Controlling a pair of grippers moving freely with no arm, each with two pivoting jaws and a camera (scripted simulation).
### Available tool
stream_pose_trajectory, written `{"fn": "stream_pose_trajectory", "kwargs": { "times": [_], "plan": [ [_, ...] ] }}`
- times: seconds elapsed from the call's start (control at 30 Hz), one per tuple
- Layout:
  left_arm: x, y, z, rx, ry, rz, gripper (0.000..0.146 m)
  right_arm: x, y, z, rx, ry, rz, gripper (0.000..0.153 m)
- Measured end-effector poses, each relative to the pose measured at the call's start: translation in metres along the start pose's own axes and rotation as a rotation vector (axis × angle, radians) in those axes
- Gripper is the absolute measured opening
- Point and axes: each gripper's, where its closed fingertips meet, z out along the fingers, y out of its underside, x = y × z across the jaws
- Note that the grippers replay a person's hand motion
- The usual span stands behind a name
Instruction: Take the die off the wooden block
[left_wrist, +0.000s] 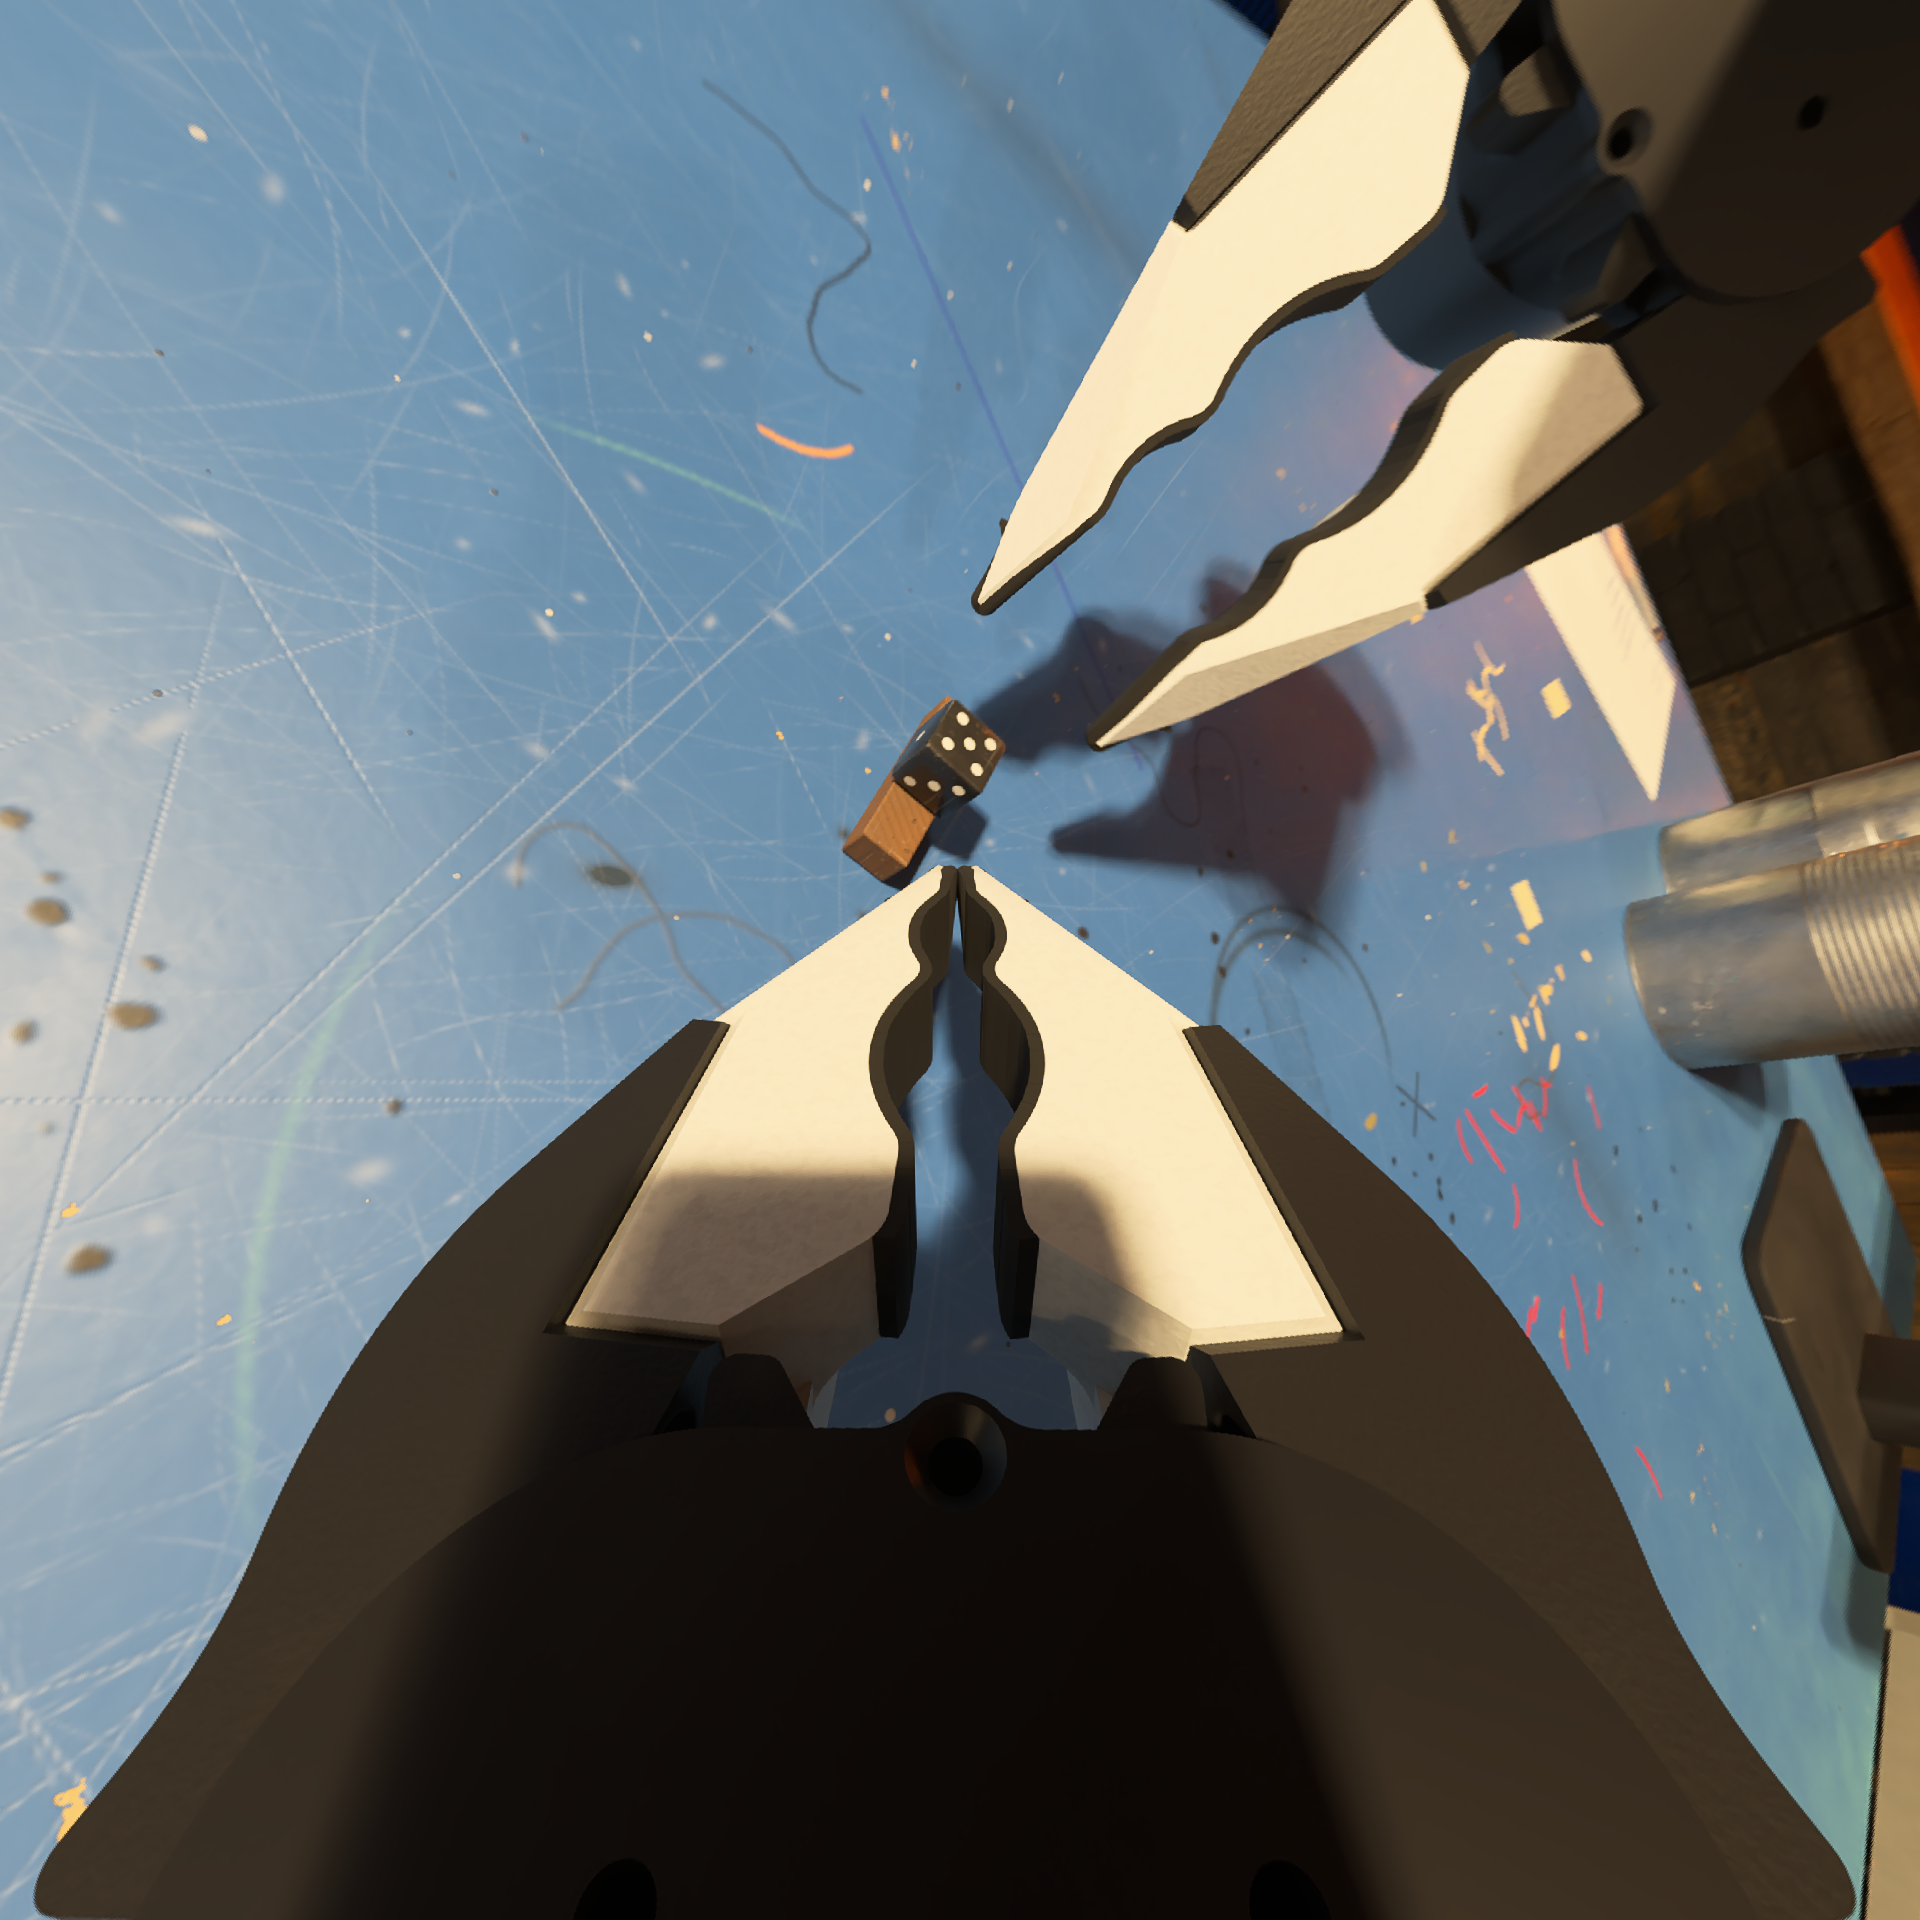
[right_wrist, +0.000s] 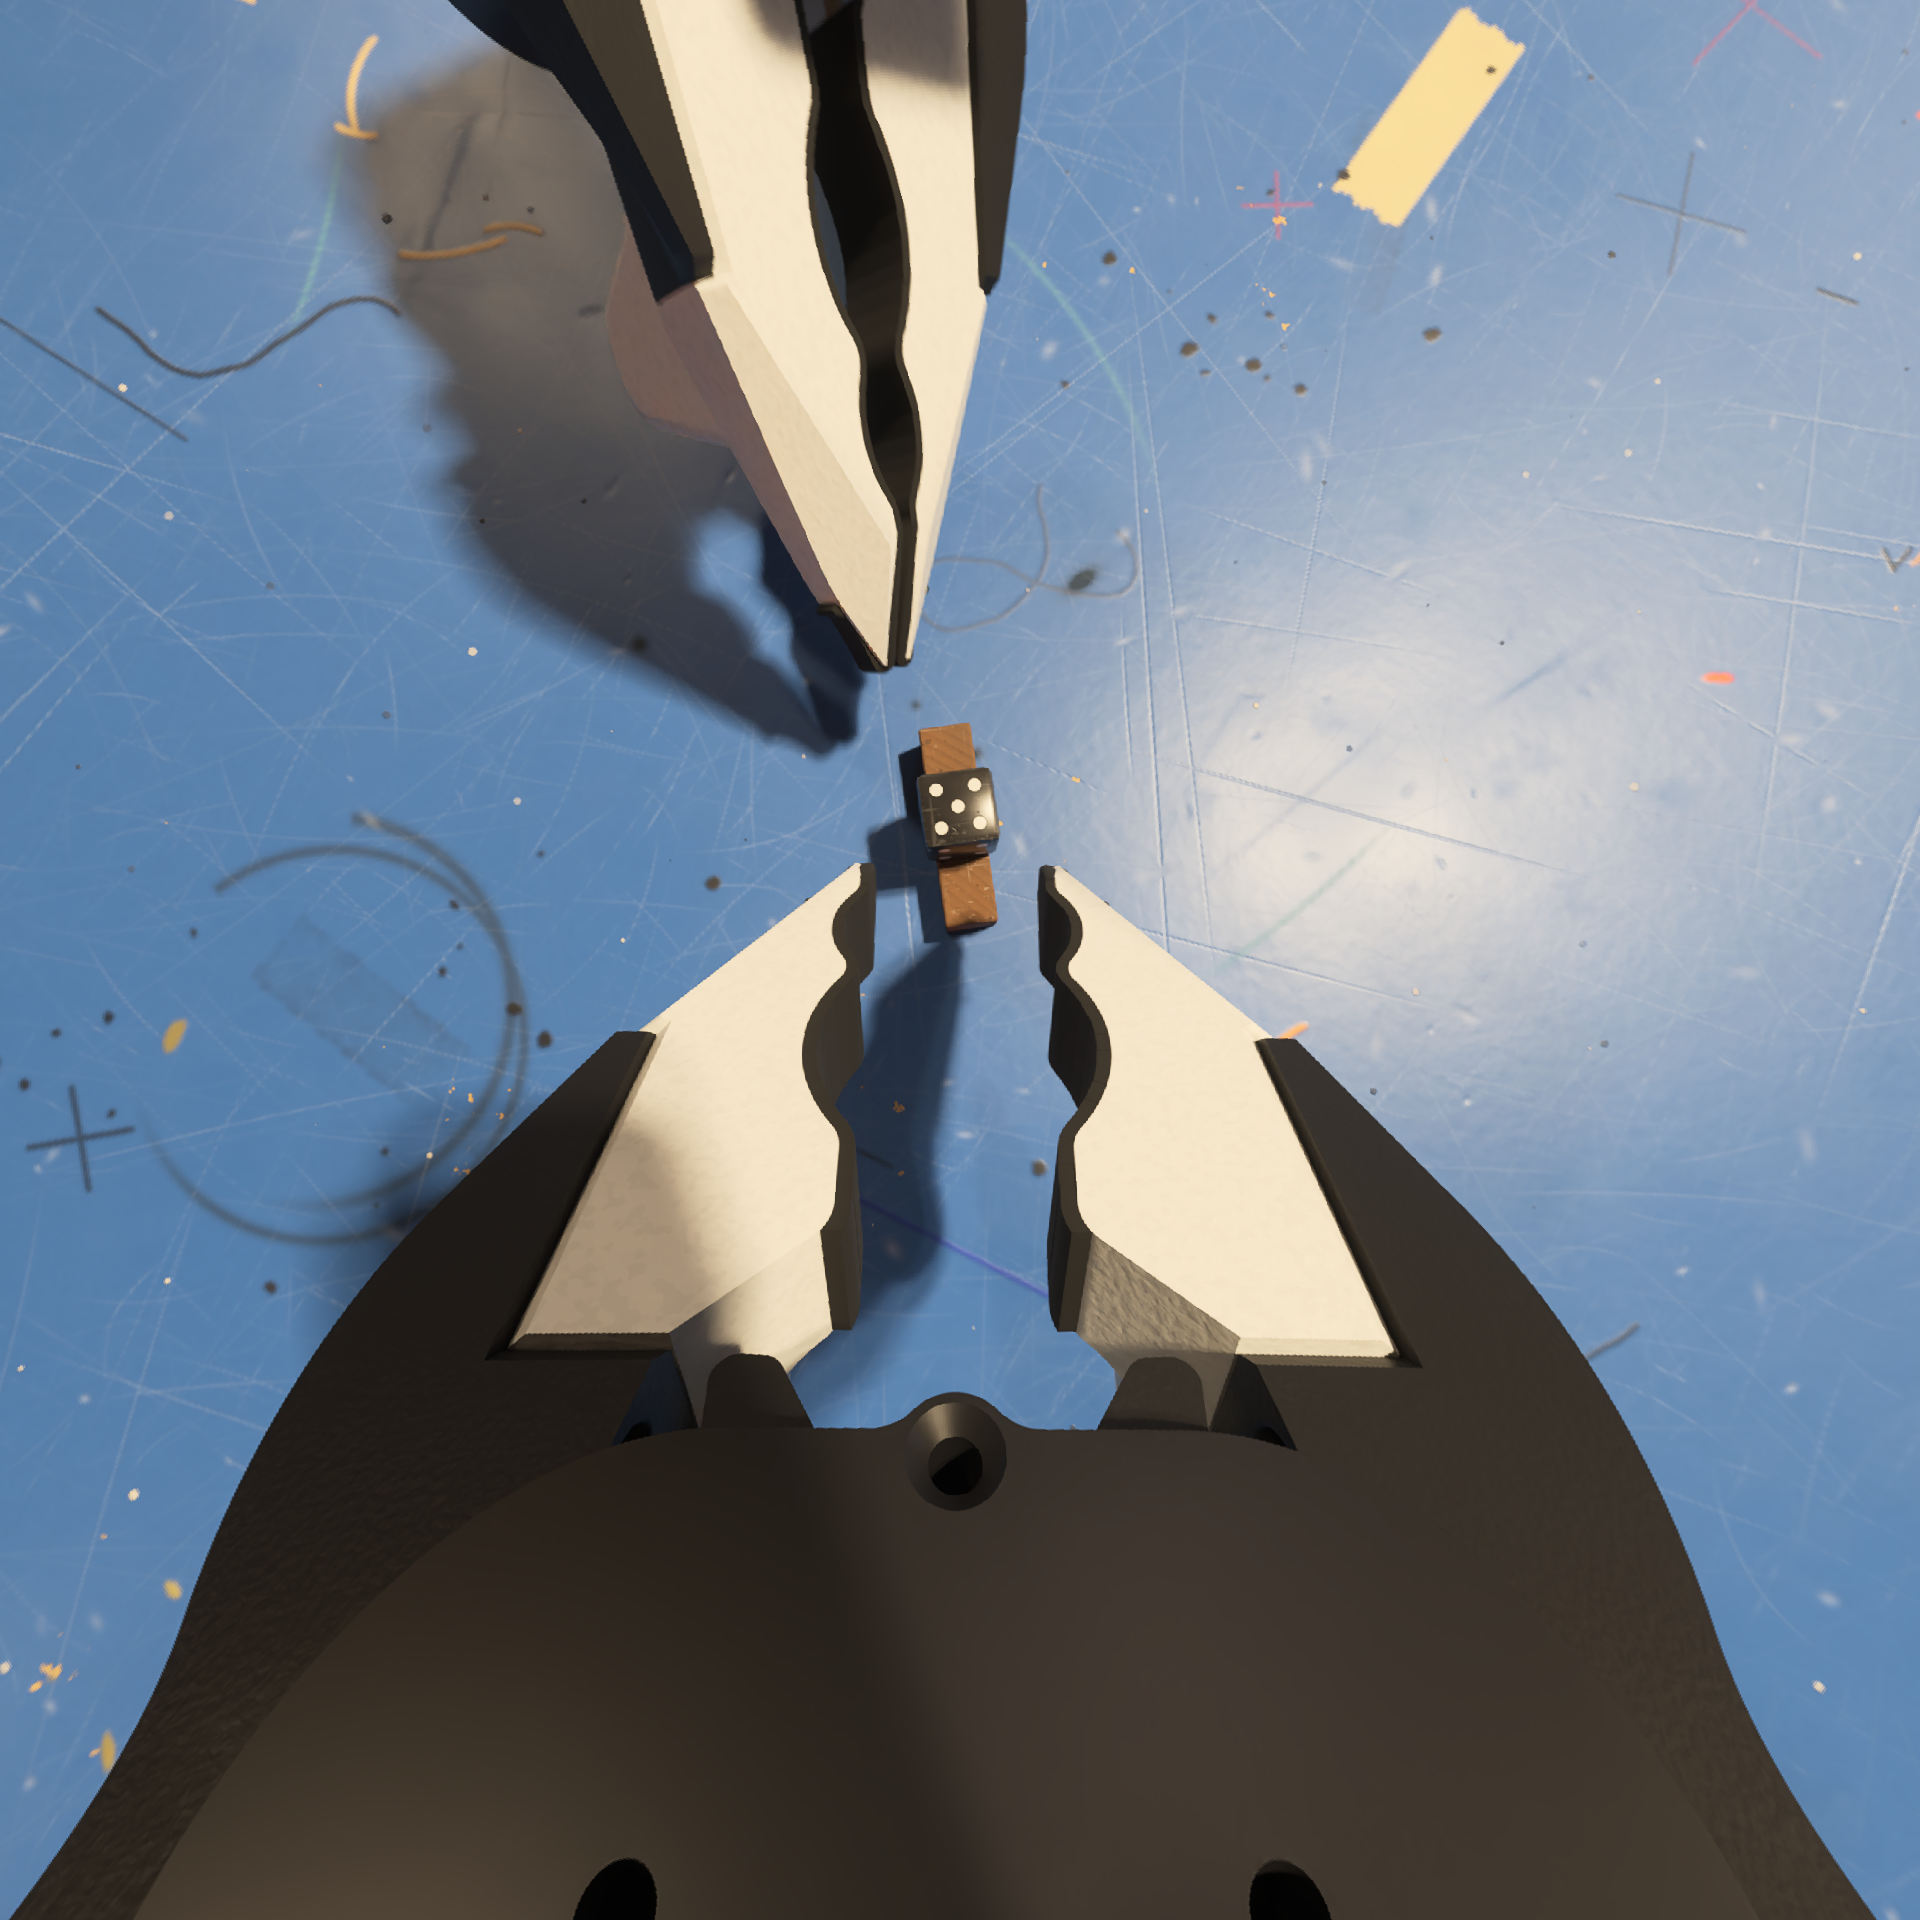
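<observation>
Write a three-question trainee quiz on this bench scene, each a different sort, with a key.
1. True or false: the die rests on the wooden block.
2. Which tongs are open? A) left tongs B) right tongs
3. Fill in: the block lies on a scratched ____ table.

Key: 1 true; 2 B; 3 blue.
</observation>
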Motion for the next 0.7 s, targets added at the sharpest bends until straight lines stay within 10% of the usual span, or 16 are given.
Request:
{"fn": "stream_pose_trajectory", "kwargs": {
  "times": [0.7],
  "plan": [
    [-0.009, -0.004, -0.002, 0.010, -0.036, -0.056, 0.008, 0.004, -0.001, 0.029, -0.035, 0.064, -0.222, 0.019]
  ]
}}
